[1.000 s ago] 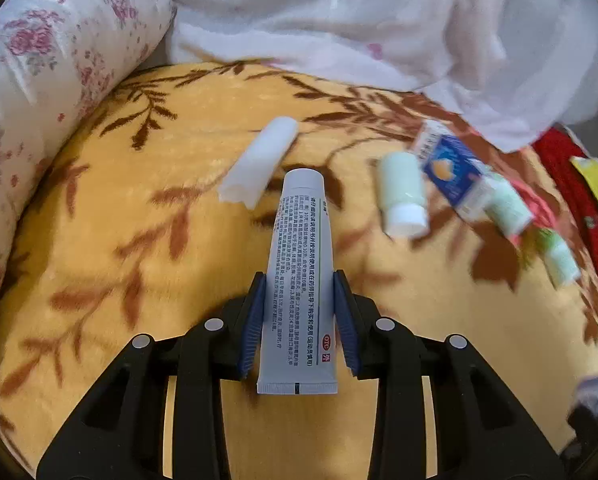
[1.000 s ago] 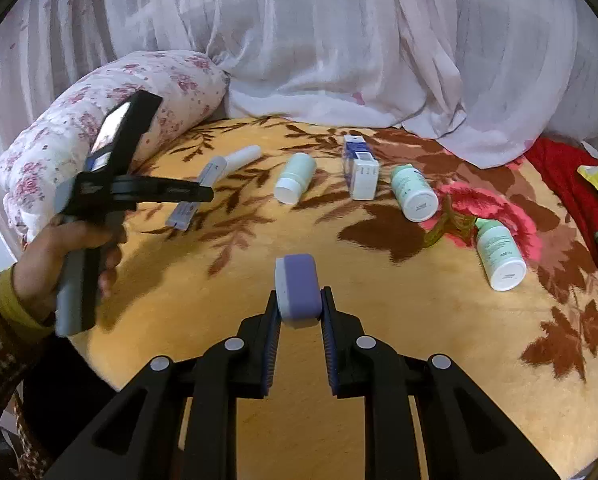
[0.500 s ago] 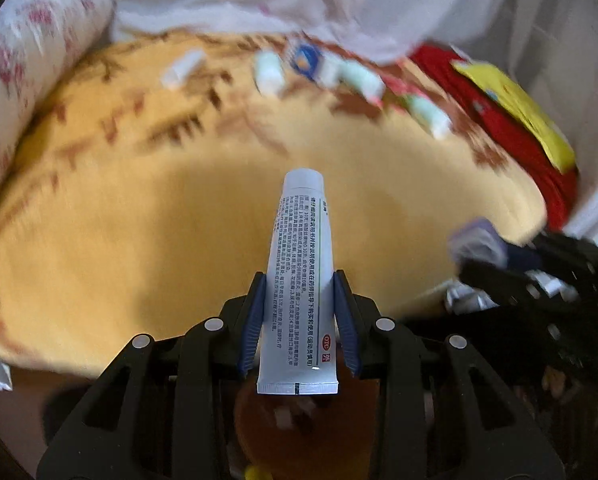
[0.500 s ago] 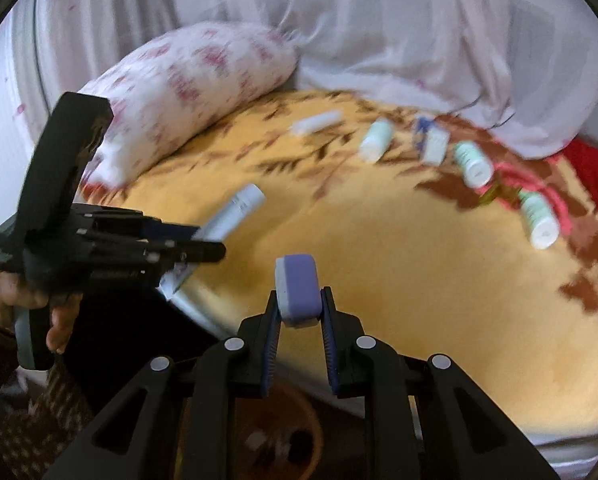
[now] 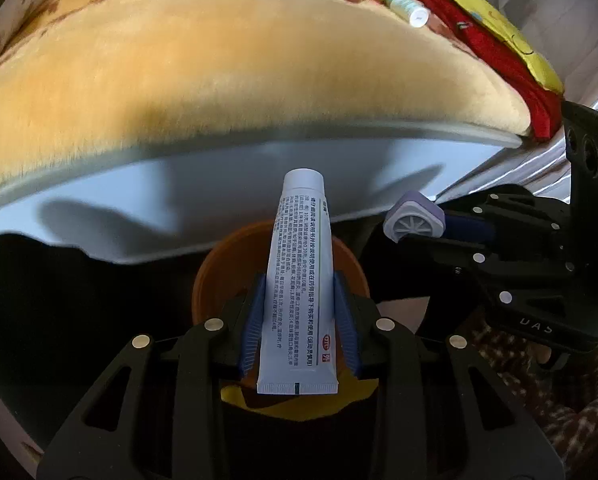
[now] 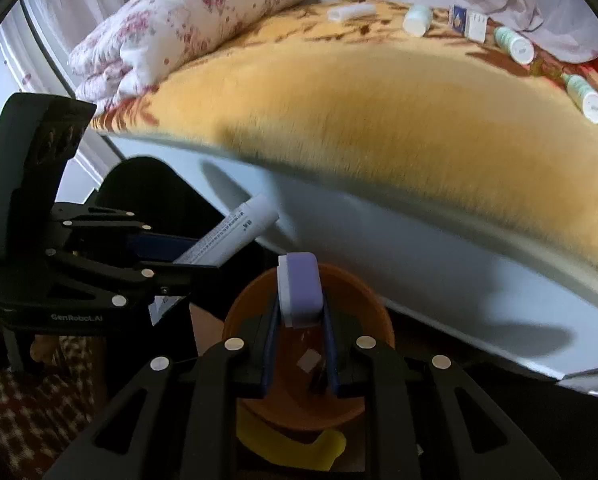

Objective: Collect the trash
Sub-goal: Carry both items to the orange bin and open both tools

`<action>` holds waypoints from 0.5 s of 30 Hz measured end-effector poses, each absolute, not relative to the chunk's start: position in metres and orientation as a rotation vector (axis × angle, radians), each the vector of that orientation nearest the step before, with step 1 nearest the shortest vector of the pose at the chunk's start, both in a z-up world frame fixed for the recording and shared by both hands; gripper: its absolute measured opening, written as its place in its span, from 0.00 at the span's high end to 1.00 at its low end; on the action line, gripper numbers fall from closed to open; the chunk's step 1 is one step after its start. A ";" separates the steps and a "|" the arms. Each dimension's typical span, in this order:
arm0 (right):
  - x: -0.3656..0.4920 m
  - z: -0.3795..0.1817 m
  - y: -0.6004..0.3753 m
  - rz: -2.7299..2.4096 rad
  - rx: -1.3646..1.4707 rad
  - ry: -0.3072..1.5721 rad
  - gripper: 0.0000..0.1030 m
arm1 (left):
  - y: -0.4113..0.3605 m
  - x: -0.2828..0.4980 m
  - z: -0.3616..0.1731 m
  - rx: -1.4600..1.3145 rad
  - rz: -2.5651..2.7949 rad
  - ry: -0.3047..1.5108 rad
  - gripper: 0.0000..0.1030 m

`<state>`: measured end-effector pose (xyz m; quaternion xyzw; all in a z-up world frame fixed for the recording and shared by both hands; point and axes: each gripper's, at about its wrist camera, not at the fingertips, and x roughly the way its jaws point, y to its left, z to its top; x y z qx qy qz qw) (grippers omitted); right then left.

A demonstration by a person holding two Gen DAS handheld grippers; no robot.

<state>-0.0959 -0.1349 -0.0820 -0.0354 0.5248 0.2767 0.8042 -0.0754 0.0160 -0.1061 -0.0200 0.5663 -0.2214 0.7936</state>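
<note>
Left gripper (image 5: 299,320) squeezes my soft, light ointment tube (image 5: 299,280) low down, right gripper (image 6: 299,336) pinches a purple cap (image 6: 301,292) over the orange bin (image 6: 363,300).

A bedroom — blanketed bed (image 6: 399,120), floral pillow (image 6: 187,20).

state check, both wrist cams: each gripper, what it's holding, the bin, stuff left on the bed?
left gripper: shut on white tube
white tube: held over bin
right gripper: shut on purple cap
purple cap: held over bin
orange bin: open, some scraps inside
bottles: lying on blanket
</note>
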 end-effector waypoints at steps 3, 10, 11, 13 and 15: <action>-0.101 -0.088 -0.131 0.591 -0.079 1.146 0.81 | 0.019 -0.078 -0.108 -0.046 -0.465 1.227 0.68; -0.104 -0.094 -0.127 0.578 -0.097 1.193 0.37 | 0.017 -0.082 -0.110 -0.041 -0.480 1.291 0.52; -0.103 -0.093 -0.128 0.571 -0.099 1.185 0.37 | 0.019 -0.082 -0.109 -0.038 -0.461 1.290 0.42; -0.101 -0.089 -0.132 0.549 -0.099 1.170 0.37 | 0.023 -0.081 -0.105 -0.048 -0.445 1.267 0.35; -0.097 -0.087 -0.136 0.531 -0.087 1.158 0.37 | 0.027 -0.080 -0.100 -0.059 -0.440 1.245 0.33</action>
